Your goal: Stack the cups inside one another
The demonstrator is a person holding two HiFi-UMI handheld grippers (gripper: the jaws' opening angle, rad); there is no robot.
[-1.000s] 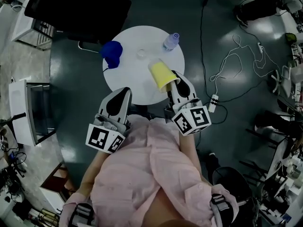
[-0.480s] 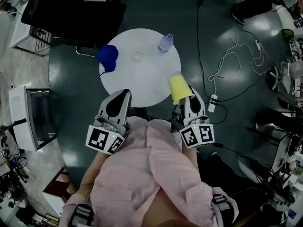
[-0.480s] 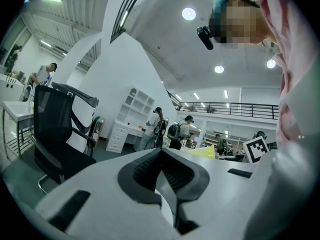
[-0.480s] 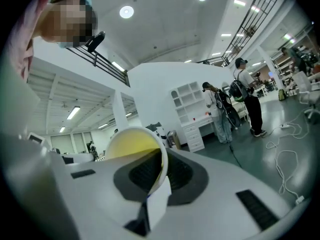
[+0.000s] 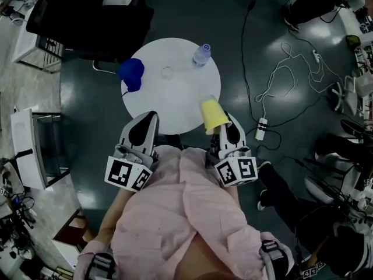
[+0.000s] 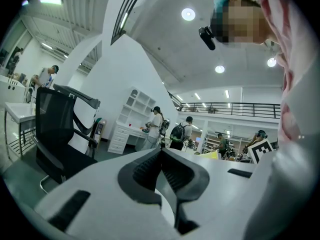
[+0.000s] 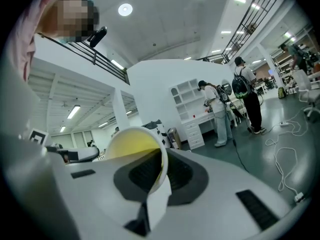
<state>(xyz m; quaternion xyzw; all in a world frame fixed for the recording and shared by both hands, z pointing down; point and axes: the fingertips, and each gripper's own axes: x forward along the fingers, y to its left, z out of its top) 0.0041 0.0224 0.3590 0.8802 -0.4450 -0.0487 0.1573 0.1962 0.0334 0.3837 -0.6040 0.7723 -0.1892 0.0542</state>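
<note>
Right tongs (image 5: 223, 126) pinch yellow cup (image 5: 213, 115) rim; left tongs (image 5: 148, 119) closed, empty.

Left gripper (image 6: 161, 150) seen from behind, its dark fingers (image 6: 142, 170) meeting at the tips, black office chair (image 6: 57, 129) at left, white shelving (image 6: 131, 115) and standing people (image 6: 179, 134) beyond, sliver of yellow cup (image 6: 212, 155) past the tips, pink sleeve (image 6: 295, 89) at right

Bottle (image 5: 201, 54) on table (image 5: 175, 101); black chair (image 5: 87, 16)

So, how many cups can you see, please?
2: yellow cup in the right gripper, near side of the table; blue cup at its left edge. A small clear item may be another.
</note>
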